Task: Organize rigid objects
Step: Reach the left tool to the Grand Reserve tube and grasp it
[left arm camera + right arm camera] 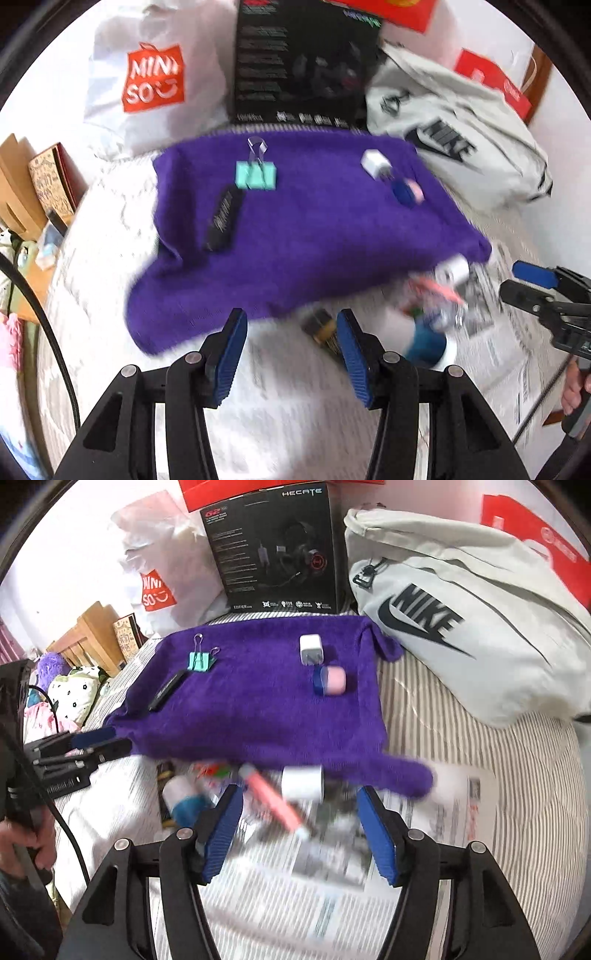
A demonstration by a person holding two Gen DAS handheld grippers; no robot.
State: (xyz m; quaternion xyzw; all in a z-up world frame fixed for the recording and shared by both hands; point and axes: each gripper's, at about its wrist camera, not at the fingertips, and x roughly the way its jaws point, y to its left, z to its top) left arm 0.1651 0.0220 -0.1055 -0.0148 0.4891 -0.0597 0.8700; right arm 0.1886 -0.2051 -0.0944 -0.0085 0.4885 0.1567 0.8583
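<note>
- Currently we log both tools as spread with nothing between the fingers: left gripper (291, 347) above the striped bedsheet (295, 413), right gripper (300, 823) above the newspaper (332, 871).
- On the purple towel (258, 709) we see four items, well apart in two pairs: teal binder clip (200, 661) and black flat stick (168, 689) on the left, white charger plug (311, 648) with the pink-and-blue jar (330, 680) just nearer than it on the right.
- Right wrist view resolves the unsorted group at the towel's near edge: white cylinder (303, 783), pink pen (275, 802), blue-and-white tube (184, 798), dark battery-like stick (165, 771). In the left wrist view this same group is motion-smeared; only the white cylinder (453, 268) and the dark stick (321, 328) are separable.
- Right view alone reads the headset box (273, 550) print clearly.
- Left view shows the Miniso bag (155, 77) logo whole; the right view crops it.
- Each view catches the other tool at its frame edge.
- Nike bag (461, 624) lies far right of the towel.
</note>
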